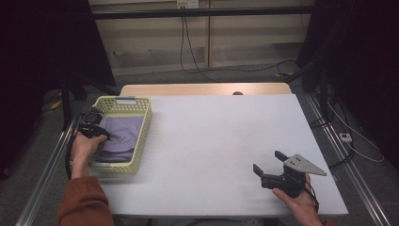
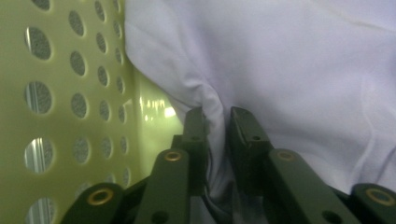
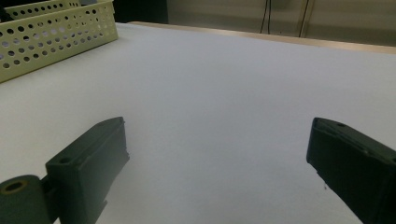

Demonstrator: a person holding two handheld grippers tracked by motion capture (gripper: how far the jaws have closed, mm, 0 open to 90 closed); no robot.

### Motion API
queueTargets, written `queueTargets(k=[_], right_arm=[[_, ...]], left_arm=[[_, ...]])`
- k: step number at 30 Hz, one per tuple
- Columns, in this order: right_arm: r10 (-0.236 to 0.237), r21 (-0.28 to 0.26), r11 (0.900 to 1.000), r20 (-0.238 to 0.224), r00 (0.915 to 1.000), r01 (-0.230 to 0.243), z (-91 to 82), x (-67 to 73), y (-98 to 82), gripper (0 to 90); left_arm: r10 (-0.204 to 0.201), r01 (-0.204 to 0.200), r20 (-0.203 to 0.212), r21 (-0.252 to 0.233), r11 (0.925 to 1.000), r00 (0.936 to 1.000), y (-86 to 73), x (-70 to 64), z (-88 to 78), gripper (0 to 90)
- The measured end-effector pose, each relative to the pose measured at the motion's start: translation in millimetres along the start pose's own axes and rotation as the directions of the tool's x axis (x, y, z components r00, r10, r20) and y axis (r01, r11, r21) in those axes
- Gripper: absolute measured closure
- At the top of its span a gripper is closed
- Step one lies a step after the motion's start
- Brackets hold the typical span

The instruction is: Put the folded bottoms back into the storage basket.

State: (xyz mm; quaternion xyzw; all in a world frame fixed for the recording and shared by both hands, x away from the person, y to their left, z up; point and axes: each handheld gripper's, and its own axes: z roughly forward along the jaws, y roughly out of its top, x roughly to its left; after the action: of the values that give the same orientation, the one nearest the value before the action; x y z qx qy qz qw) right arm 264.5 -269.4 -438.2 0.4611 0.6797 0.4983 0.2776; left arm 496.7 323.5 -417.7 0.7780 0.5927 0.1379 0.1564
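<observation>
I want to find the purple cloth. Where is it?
The purple cloth lies inside the yellow basket at the table's left, pinched by the left gripper.

The white table [image 1: 211, 141] is evenly and softly lit from above, while the room's sides fall into near black. In the left gripper view, glare glints on the basket wall [image 2: 154, 109] just left of the blurred, close fingers [image 2: 194, 135]; both gripper views are soft.
</observation>
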Motion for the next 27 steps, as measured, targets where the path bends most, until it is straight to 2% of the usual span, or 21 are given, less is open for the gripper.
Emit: queueTargets(k=[8,11,13,15,20,22,25,27], right_arm=[[0.001,0.001,1.000,0.000,1.0000,-0.001,0.2,-0.1,0.0,5.2],[0.003,0.001,1.000,0.000,1.0000,-0.003,0.0,0.0,0.0,5.2],[0.003,0.001,1.000,0.000,1.0000,-0.003,0.0,-0.3,0.0,5.2],[0.003,0.001,1.000,0.000,1.0000,-0.003,-0.1,-0.2,0.0,5.2],[0.001,0.000,1.000,0.000,1.0000,-0.001,-0.2,-0.3,0.0,5.2],[0.001,0.000,1.000,-0.001,1.0000,-0.001,-0.2,-0.3,0.0,5.2],[0.001,0.001,1.000,-0.002,1.0000,-0.001,-0.3,-0.4,0.0,5.2],[0.001,0.001,1.000,-0.001,1.0000,-0.001,-0.4,-0.5,0.0,5.2]], left_arm=[[-0.001,0.001,0.005,-0.055,0.9985,1.0000,-0.4,2.2,-6.4,68.3],[0.004,-0.002,0.020,-0.064,0.9980,0.9998,-0.3,3.3,-6.8,58.5],[0.023,-0.020,0.034,-0.072,0.9972,0.9992,-0.6,3.5,-7.1,56.2],[0.024,-0.020,0.050,-0.079,0.9967,0.9984,-0.9,3.0,-7.8,52.9],[0.061,-0.055,0.067,-0.098,0.9937,0.9959,-1.2,-0.7,-13.1,42.0],[0.072,-0.064,0.055,-0.127,0.9899,0.9959,-1.7,-2.0,-16.2,36.6],[0.079,-0.067,0.065,-0.157,0.9853,0.9948,-1.9,-1.1,-19.9,27.8],[0.106,-0.097,0.036,-0.185,0.9780,0.9937,-2.1,-2.3,-21.6,22.1]])
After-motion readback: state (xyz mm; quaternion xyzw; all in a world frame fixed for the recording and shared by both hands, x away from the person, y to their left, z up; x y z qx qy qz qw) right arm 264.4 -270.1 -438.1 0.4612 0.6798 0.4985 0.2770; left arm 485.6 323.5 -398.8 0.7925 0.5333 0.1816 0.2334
